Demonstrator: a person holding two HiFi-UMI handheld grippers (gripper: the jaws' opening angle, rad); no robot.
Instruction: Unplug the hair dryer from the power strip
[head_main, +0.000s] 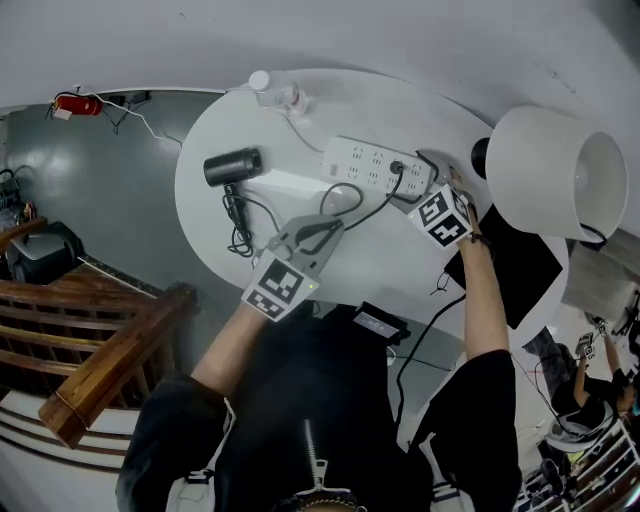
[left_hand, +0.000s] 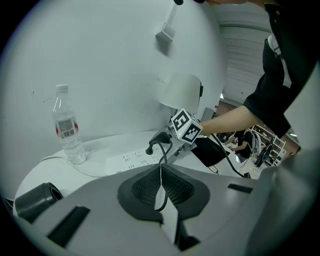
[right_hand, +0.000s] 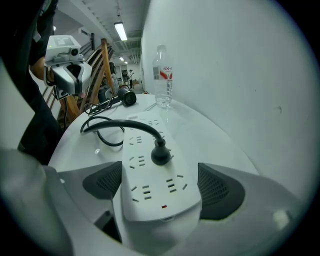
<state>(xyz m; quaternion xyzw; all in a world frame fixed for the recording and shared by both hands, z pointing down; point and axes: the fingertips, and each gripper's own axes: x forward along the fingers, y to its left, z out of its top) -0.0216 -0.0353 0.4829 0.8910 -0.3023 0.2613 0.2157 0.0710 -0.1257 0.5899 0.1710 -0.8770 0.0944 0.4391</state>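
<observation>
A white power strip (head_main: 370, 163) lies on the round white table (head_main: 400, 250), with a black plug (head_main: 397, 168) seated near its right end. The plug's cord loops left to the black hair dryer (head_main: 232, 167). My right gripper (head_main: 435, 172) is open, its jaws straddling the near end of the power strip (right_hand: 150, 185), and the plug (right_hand: 160, 152) stands just ahead of the pads. My left gripper (head_main: 322, 228) is shut, and the hair dryer cord (left_hand: 162, 150) runs into the seam between its pads. The right gripper's marker cube (left_hand: 186, 125) shows beyond it.
A clear water bottle (head_main: 272, 90) stands at the table's far edge, against the wall. A white lamp shade (head_main: 555, 170) rises at the right, above a black flat pad (head_main: 515, 265). A wooden railing (head_main: 110, 350) runs at lower left.
</observation>
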